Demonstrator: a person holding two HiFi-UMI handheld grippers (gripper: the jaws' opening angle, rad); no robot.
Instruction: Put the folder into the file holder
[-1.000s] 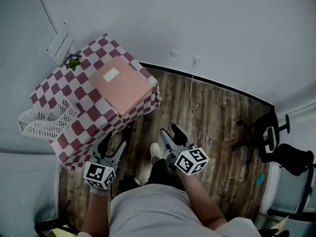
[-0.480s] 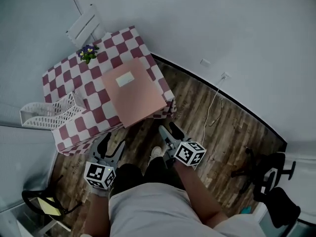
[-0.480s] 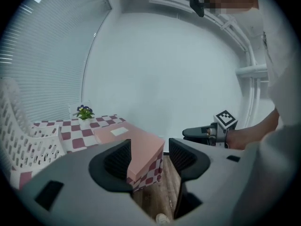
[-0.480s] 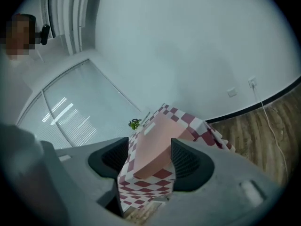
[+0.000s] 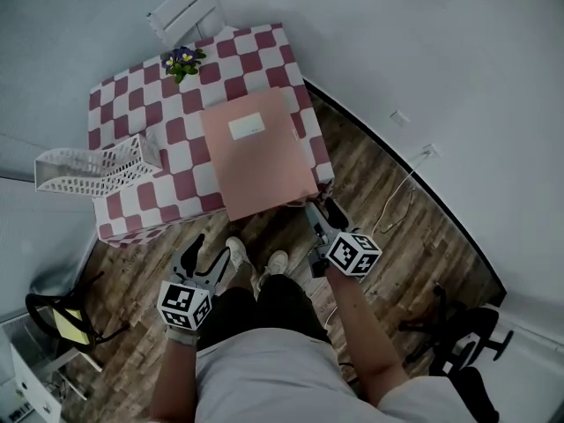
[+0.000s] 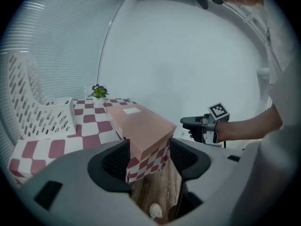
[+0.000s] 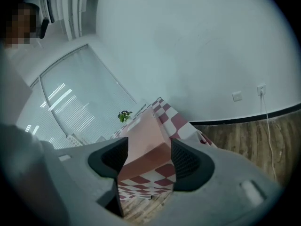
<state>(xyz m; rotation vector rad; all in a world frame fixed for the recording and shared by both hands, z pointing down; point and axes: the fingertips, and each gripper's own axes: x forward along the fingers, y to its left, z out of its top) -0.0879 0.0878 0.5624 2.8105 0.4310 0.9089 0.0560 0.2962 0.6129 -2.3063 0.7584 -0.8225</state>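
**Both grippers open, short of the pink folder on the checked table**

A flat, pale pink cardboard box folder (image 5: 260,152) lies on a small table covered with a red-and-white checked cloth (image 5: 123,113). It sits on the side of the table toward the person and to the right, and its near end reaches the table's edge. A small white label (image 5: 246,128) faces up on its top. The white mesh file holder (image 5: 92,170) stands at the table's left edge, well apart from the folder, with bare cloth between them. A little potted plant with purple flowers (image 5: 181,58) stands at the far edge.

The right gripper (image 5: 324,214) is held low over the dark wooden plank floor (image 5: 388,201), near the folder's near right corner. Its jaws have just been opening and now stand apart. In the right gripper view the folder's end shows through the gap, beyond the pads, and nothing is pressed between them.

The left gripper (image 5: 210,249) hangs in front of the table's near edge, farther from the folder. Its jaws are spread too. In the left gripper view the hanging cloth corner and the folder lie past them, untouched, and the floor shows below.

A white cable (image 5: 401,201) trails from a wall socket (image 5: 430,151) across the floor, and a black office chair (image 5: 458,346) stands at the lower right
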